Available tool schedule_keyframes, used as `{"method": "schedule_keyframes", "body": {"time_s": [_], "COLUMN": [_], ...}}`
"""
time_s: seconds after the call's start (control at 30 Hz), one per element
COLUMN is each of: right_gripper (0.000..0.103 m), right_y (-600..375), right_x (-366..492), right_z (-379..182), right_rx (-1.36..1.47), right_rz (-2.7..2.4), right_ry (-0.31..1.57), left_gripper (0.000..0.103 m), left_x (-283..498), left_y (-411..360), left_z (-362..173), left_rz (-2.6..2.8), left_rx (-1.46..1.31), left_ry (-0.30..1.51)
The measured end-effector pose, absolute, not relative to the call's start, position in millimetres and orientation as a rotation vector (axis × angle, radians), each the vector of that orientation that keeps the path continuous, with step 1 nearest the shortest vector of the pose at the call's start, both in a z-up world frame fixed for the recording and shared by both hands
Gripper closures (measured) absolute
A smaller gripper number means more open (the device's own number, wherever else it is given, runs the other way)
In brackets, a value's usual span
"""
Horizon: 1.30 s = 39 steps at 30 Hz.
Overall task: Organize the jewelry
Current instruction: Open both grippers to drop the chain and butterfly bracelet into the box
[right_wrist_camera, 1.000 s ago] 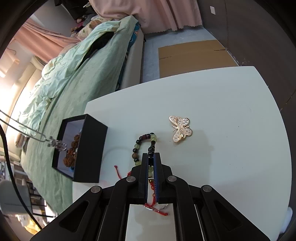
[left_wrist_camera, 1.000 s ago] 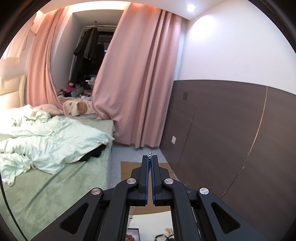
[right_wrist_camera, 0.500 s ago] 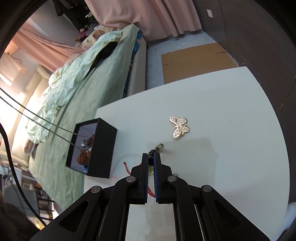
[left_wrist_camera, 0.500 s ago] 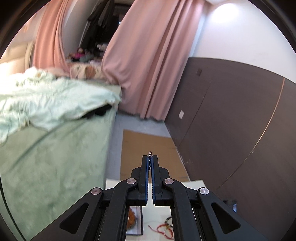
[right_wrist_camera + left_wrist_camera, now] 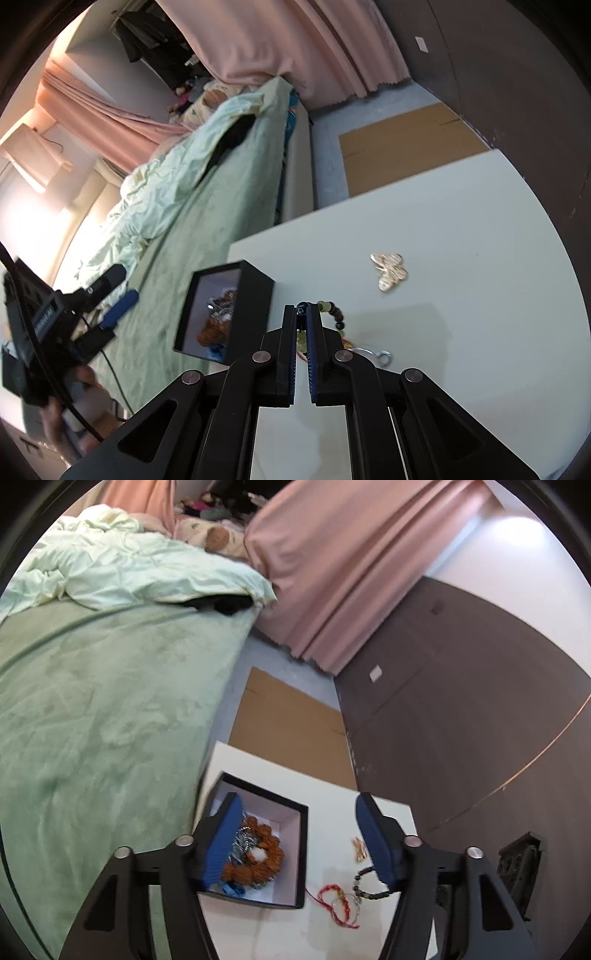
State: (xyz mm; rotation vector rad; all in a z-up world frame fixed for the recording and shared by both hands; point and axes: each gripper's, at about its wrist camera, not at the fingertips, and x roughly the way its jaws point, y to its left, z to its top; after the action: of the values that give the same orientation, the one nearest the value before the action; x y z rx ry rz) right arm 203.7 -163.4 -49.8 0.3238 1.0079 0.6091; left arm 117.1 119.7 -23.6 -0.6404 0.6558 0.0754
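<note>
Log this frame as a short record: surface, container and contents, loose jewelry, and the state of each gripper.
surface: white tabletop beside a green-covered bed
container: open black square box near the table's bed-side edge
contents: orange-brown beaded bracelet and silver chain
loose jewelry: gold butterfly brooch, dark and green beaded bracelet, red cord bracelet, all on the table outside the box
left gripper: open, over the box, holding nothing
right gripper: nearly closed at the beaded bracelet; grip unclear
</note>
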Motion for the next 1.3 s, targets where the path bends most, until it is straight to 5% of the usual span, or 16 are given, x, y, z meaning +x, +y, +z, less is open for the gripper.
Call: {"method": "schedule_keyframes", "body": {"time_s": [0.53,0.73,0.8,0.83,0.87,1.3], "right_gripper": [0.097,0.096,0.081,0.059,0.052,0.052], "right_y": [-85.3,-42.3,-34.4,-34.1,-37.1,-148.1], "right_x": [204.6,209.5,211.1,212.4,212.9,208.9], "right_z": [-2.1,-17.3,-30.2,-36.2,-40.4,-18.8], "right_rx": [0.335,0.292,0.262,0.257,0.263,0.377], "right_rz": [0.776,0.829,0.807,0.788,0.77,0.529], "right_ry": [0.891,0.946,0.995,1.019,1.024,0.841], "left_gripper": [0.031,0.017,0.015,0.013,0.011,0.01], "left_x": [100.0,86.6,85.9,85.9,86.1,89.2], "left_y": [174.4,195.5,197.7,197.6,196.7,153.2], "left_z": [-14.3,-11.2,-11.8,-12.6,-13.3,-8.8], "left_rz": [0.109,0.154,0.161,0.165,0.172,0.141], "left_rx": [-0.665,-0.721,-0.736,-0.74,-0.74,-0.655], "left_ry": [0.656,0.6,0.585,0.579,0.576,0.495]}}
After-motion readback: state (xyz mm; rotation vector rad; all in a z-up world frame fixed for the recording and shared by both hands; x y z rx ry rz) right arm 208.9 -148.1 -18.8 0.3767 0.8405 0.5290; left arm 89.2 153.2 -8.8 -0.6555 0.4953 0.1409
